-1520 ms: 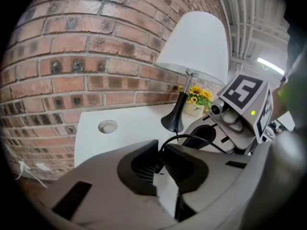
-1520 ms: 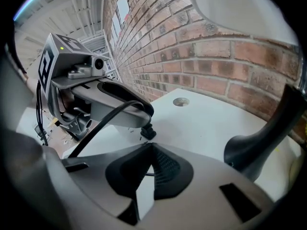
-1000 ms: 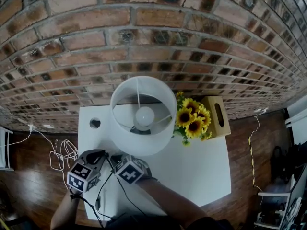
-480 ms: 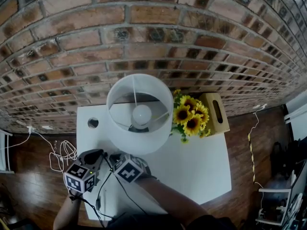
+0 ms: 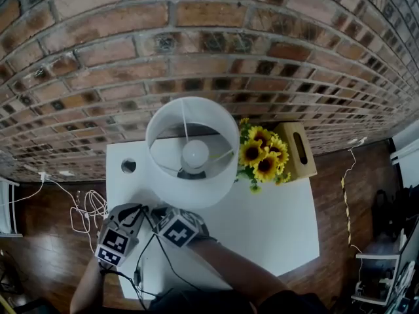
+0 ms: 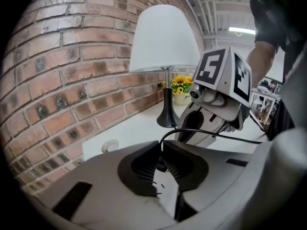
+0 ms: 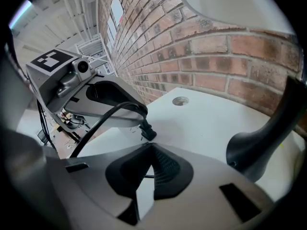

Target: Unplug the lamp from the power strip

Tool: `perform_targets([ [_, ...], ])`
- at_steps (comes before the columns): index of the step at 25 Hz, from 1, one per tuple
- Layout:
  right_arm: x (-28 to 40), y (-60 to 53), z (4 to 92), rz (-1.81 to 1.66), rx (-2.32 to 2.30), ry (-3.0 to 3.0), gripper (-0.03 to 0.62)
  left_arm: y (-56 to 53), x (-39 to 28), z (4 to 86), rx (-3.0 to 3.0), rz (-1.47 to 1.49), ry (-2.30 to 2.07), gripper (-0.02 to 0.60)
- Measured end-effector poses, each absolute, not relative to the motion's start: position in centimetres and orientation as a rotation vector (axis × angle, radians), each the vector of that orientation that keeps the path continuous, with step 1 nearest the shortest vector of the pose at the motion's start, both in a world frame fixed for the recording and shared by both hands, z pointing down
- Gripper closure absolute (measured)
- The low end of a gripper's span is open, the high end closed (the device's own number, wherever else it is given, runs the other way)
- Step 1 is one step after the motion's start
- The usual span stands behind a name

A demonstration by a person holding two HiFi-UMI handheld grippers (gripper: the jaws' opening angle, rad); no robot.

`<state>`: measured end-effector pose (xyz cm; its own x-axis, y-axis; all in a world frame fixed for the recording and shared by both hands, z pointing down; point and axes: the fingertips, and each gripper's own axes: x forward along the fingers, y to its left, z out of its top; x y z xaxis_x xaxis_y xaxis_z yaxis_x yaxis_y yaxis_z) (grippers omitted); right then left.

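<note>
Left gripper (image 6: 160, 163): your jaws pinch the black plug (image 7: 147, 131); lamp (image 6: 165, 42) at 12 o'clock.
Right gripper (image 7: 145, 169): your jaws seemingly pressed together.

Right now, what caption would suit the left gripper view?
Left gripper shut on a black cord, lamp and brick wall beyond.

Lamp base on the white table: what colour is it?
Black: the flared lamp base shows best in the left gripper view.
</note>
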<state>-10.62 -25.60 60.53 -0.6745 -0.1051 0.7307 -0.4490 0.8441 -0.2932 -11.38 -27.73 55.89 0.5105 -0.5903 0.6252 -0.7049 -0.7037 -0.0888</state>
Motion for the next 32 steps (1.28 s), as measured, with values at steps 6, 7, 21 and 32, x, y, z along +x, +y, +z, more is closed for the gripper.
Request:
perform_targets([
  [6,-10.7,-25.9,60.3,0.587,0.411,-2.281,0.589,-27.8,-11.9,56.4,2.586,0.958,-1.061,0.444],
  [7,-10.7,-25.9,60.3,0.589,0.414,-2.282,0.591,-27.4,-11.9,57.0,2.575,0.986,-1.005,0.412],
  [21,-10.6,-25.7,60.3,0.616,0.396,-2.281,0.591,-27.0,-11.4,59.8,2.611,1.057,-0.873,0.485],
  [32,-10.6,-25.5,60.5,0.472,0.400,-2.237,0.589,-27.7,-11.0,59.3,2.611,0.937,-0.841,0.489],
])
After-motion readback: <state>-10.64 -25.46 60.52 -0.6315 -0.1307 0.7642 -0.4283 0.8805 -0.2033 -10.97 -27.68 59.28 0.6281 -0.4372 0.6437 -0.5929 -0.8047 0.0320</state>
